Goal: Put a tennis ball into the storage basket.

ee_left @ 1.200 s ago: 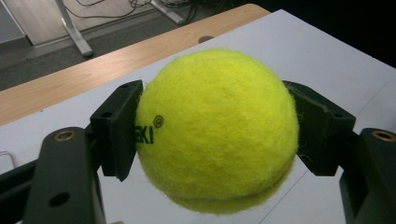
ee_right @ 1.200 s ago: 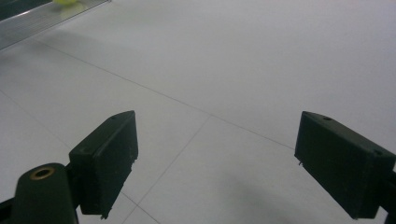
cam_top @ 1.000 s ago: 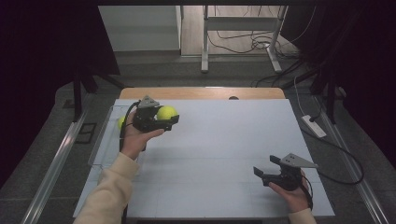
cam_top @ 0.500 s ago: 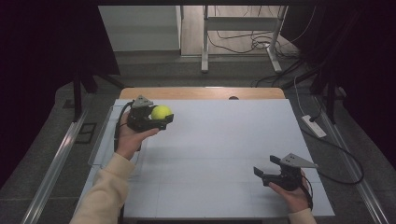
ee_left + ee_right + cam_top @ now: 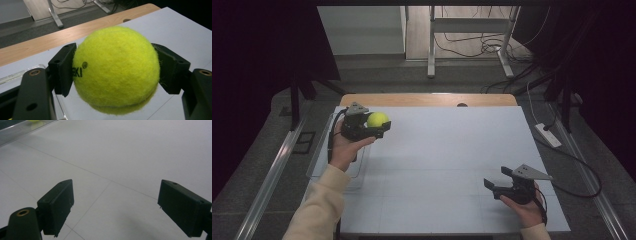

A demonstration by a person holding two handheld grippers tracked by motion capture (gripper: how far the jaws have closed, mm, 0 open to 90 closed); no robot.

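We are holding a yellow tennis ball (image 5: 377, 119) in the left tool (image 5: 379, 125), lifted above the bench (image 5: 452, 165) near its far left corner. In the left tool's own view the ball (image 5: 116, 70) is sitting squarely between the two black pads (image 5: 63, 68), which are pressing on its opposite sides across the widest part.

We are judging the ball to be light and springy: its felt is giving the pads plenty of friction, so it is unlikely to be slipping, and it is in no way fragile. The risk lies in the round shape. A grip off the middle could be squeezing it out forwards or backwards, so we are keeping the pads on the equator, as they are now, with moderate pressure only.

A clear tray (image 5: 319, 160) is lying along the left edge of the bench, under our left hand.

The right tool (image 5: 498, 184) is resting near the near right corner, its jaws spread wide with nothing between them but bare bench (image 5: 112, 157).
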